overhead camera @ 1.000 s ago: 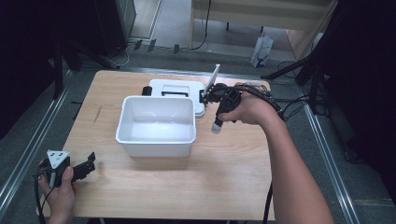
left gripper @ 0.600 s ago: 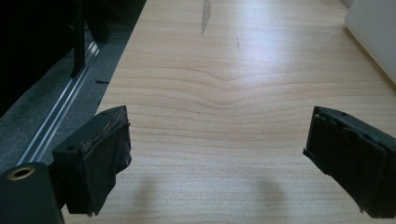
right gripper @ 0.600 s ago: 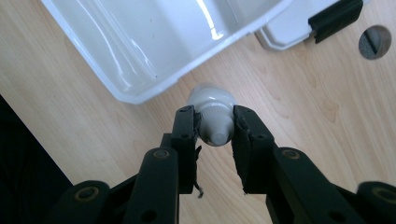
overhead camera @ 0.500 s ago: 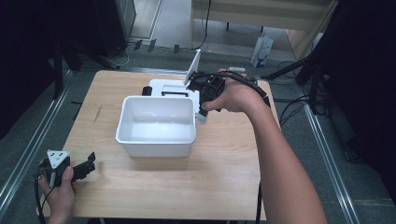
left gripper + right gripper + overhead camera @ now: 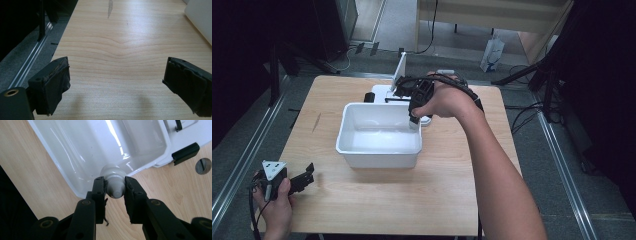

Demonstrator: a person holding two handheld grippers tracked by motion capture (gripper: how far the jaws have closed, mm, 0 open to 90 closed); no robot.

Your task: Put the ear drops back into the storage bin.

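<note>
My right gripper (image 5: pixel 414 119) is shut on a small white bottle (image 5: pixel 414 124), held cap-up and pointing down over the far right corner of a white plastic tub (image 5: pixel 379 159). In the right gripper view the bottle (image 5: pixel 115 185) sits pinched between both jaws of the right gripper (image 5: pixel 113 180), just above the tub's rim (image 5: pixel 75 183); the tub looks empty inside. My left gripper (image 5: pixel 306 175) rests at the table's near left corner. Its jaws stand wide apart in the left gripper view (image 5: pixel 117 72), with bare wood between them.
A flat white case (image 5: pixel 382 93) with black clips lies right behind the tub, and a thin white panel (image 5: pixel 400 67) stands up from it. The case (image 5: pixel 190 132) and a round hole (image 5: pixel 203 166) in the tabletop appear beside the tub. The table's left edge (image 5: pixel 63 42) drops to a metal rail.
The right gripper has carried the white bottle leftward, from beside the tub's right end to above its far right corner. The left gripper has stayed put.
</note>
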